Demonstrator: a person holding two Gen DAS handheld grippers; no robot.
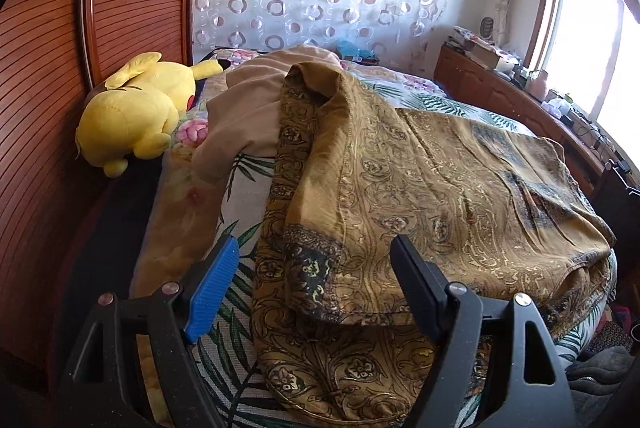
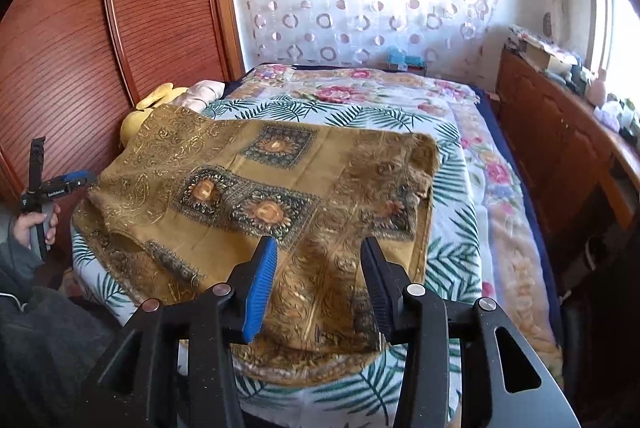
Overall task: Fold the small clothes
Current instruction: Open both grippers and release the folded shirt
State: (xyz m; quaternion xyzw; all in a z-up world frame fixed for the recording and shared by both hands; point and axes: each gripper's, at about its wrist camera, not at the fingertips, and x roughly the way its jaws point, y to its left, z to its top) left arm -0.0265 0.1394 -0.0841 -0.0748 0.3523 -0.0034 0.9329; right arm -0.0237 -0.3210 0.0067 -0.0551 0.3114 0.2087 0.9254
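Note:
A mustard-gold patterned garment [image 1: 420,196] lies spread on the bed, with one side folded over. It also fills the middle of the right wrist view [image 2: 280,188]. My left gripper [image 1: 316,248] is open and empty, just above the garment's near left edge and folded sleeve. My right gripper [image 2: 320,248] is open and empty, above the garment's near hem. The left gripper also shows at the far left of the right wrist view [image 2: 76,178], held in a hand beside the bed.
A beige garment [image 1: 256,100] lies bunched behind the gold one. A yellow plush toy [image 1: 136,112] sits by the wooden wardrobe [image 1: 48,100]. The bed [image 2: 460,156] has a leaf and flower cover. A wooden dresser [image 2: 560,148] with clutter stands on the right.

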